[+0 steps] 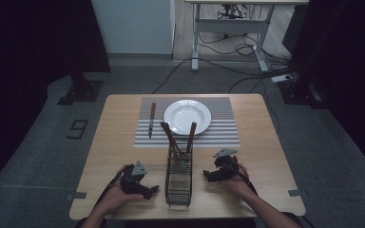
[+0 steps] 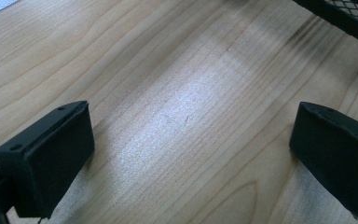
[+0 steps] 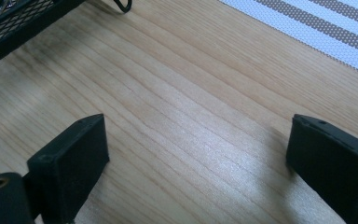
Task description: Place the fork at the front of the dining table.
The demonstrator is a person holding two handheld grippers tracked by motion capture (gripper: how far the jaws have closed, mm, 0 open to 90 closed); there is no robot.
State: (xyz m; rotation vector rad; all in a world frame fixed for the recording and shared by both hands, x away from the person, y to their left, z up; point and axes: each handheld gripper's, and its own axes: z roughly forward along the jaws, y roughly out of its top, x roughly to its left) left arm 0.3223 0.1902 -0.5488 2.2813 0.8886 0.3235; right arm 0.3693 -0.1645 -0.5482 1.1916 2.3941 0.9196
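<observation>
My left tool [image 1: 142, 186] rests on the counter [image 1: 114, 156] just left of the black wire caddy [image 1: 178, 183], which I take as my landmark; its jaws stand wide apart with nothing but bare wood grain between them, and from the left gripper view a corner of the caddy's mesh [image 2: 349, 16] shows near the jaw tips. Well beyond the caddy and to its left, a knife [image 1: 151, 118] with a brown handle lies lengthwise on the striped placemat [image 1: 218, 135], left of the white plate [image 1: 187, 116], which sits just beyond the caddy. By my judgement the setting is partly done: plate and knife are laid, while the rest of the cutlery is yet to come out. The caddy itself stands upright at the near middle of the counter, a tall narrow basket of dark wire mesh, and two brown-handled utensils [image 1: 180, 137] lean out of its far end, crossing toward the plate; I cannot tell what kind they are. Just right of the caddy my right tool [image 1: 210, 175] sits low over the counter, jaws likewise spread wide and holding nothing, with the mesh wall [image 3: 14, 23] and the placemat's edge [image 3: 317, 28] ahead in the right gripper view.
</observation>
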